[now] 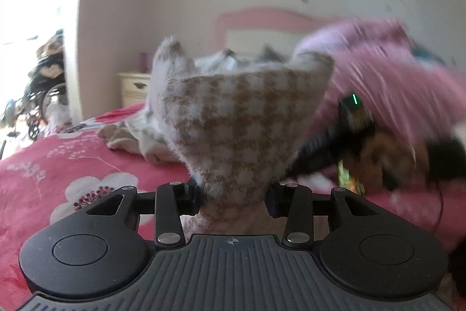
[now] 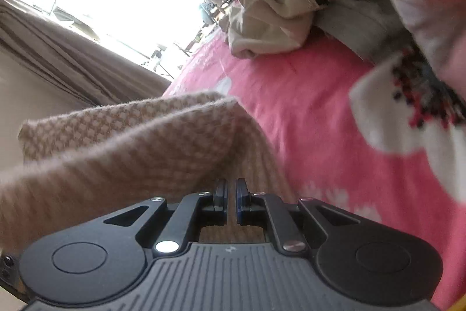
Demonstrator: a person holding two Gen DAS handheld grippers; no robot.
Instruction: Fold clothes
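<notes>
because the fuzzy tan-and-white houndstooth knit garment (image 1: 241,130) is soft and light, the left tool (image 1: 233,200) pinches it bunched; the right tool (image 2: 230,206) sits nearly closed on its edge.

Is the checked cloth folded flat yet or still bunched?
Bunched. The checked cloth flares up from the left gripper, which is shut on it, not lying flat on the bed.

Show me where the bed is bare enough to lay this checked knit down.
Bare bedspread lies between the checked knit and the beige clothes pile. In the left view, the near-left bedspread before the pile is also free. It is crowded at the pile and the pink garment.
</notes>
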